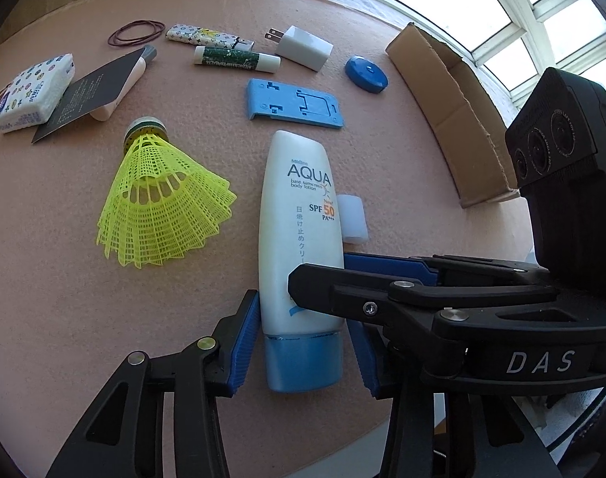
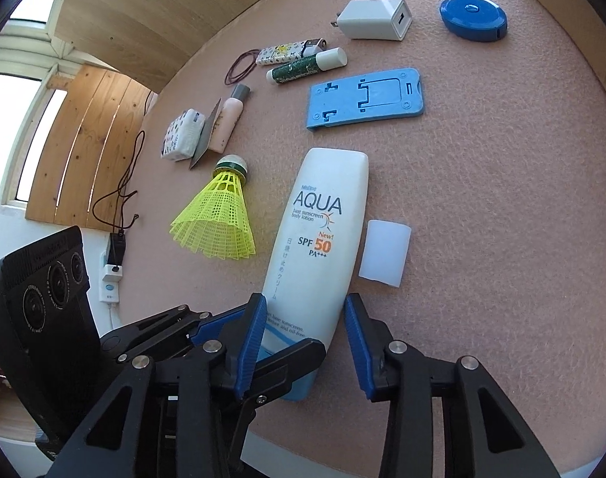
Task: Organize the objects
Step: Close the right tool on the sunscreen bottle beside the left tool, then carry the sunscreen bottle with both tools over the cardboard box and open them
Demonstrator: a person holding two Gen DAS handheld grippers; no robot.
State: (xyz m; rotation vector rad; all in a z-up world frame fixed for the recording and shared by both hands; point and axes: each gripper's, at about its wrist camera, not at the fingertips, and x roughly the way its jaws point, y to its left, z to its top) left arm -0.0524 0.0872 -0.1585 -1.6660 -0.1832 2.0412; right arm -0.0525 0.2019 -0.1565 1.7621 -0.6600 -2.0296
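A white AQUA sunscreen tube [image 1: 299,223] with a blue cap lies on the pink mat, cap toward me; it also shows in the right wrist view [image 2: 319,239]. My left gripper [image 1: 303,342] is open, its blue pads either side of the cap end. My right gripper [image 2: 303,342] is also open around the same end, its arm crossing over the tube in the left wrist view. A yellow shuttlecock [image 1: 163,203] lies left of the tube. A small white cap [image 1: 352,217] lies right of it.
Farther back lie a blue phone stand [image 1: 295,103], white charger [image 1: 303,46], blue tape measure [image 1: 366,73], green lip balm [image 1: 235,59], patterned lighter [image 1: 207,36], rubber bands [image 1: 135,32], tissue pack [image 1: 32,91], and a black card. An open cardboard box [image 1: 454,107] stands right.
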